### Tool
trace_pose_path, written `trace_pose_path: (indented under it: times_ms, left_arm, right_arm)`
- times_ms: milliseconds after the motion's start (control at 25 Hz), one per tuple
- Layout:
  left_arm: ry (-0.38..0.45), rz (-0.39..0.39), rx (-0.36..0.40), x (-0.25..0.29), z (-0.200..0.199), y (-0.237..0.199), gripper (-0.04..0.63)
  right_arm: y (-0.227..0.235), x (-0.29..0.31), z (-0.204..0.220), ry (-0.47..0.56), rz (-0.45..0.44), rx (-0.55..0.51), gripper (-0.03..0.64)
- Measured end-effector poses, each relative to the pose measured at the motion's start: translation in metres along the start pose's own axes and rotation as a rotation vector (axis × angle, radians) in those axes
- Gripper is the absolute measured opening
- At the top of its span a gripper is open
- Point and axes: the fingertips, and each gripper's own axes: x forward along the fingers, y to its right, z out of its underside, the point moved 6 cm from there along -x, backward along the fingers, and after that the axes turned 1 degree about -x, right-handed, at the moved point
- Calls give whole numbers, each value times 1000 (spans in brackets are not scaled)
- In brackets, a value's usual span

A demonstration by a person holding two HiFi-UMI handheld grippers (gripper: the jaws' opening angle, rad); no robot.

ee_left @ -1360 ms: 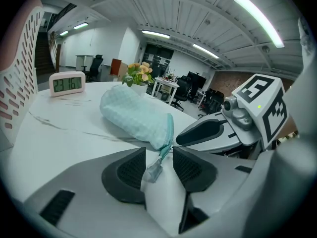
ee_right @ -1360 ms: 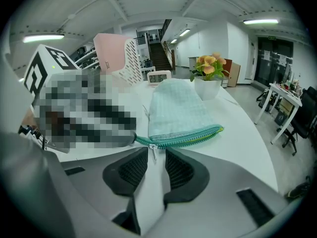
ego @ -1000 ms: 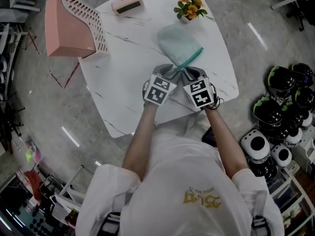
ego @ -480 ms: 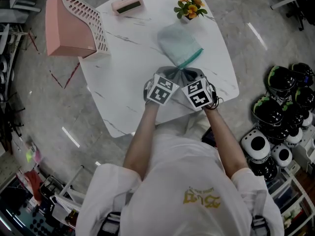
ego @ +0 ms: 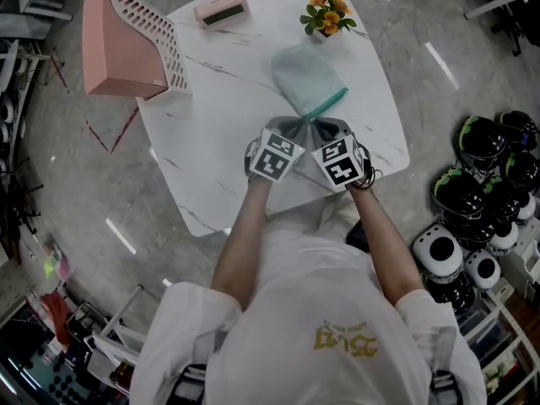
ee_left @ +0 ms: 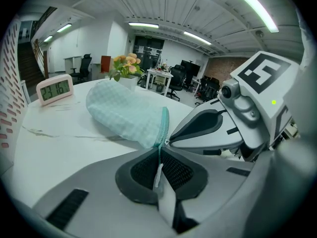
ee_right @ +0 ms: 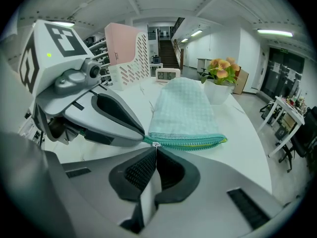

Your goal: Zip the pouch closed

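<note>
The teal pouch (ego: 308, 78) lies on the white marble desk (ego: 211, 150), just ahead of the person, its zipper edge (ee_right: 190, 142) turned towards both grippers. The left gripper (ee_left: 158, 168) has its jaws pressed together on the thin fabric end of the zipper at the pouch's near corner. The right gripper (ee_right: 154, 168) sits just beside it, tip to tip, with its jaws shut narrow on the small metal zipper pull (ee_right: 156, 144) at that same corner. From the pull the teal teeth run away along the pouch's edge, a thin dark gap showing between the two rows. Further back on the desk stand a pink file holder (ego: 126, 45), a small pink clock (ego: 221, 7) and a pot of orange flowers (ego: 325, 15), all well apart from the pouch
</note>
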Motion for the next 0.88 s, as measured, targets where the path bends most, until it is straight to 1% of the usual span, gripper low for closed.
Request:
trace_pose_path:
  times_ms: [200, 360, 800, 880]
  left_arm:
    - [9, -5, -2, -5, 0, -3, 34]
    - [1, -15, -13, -7, 2, -5, 34]
    - [11, -43, -54, -18, 6, -13, 34]
    - [11, -54, -62, -20, 6, -15, 34]
  right_arm:
    - [2, 0, -1, 0, 8, 3, 15]
    - [2, 0, -3, -2, 14, 7, 15]
    - [8, 0, -8, -14, 29, -2, 16]
    - [12, 0, -8, -18, 38, 9, 15]
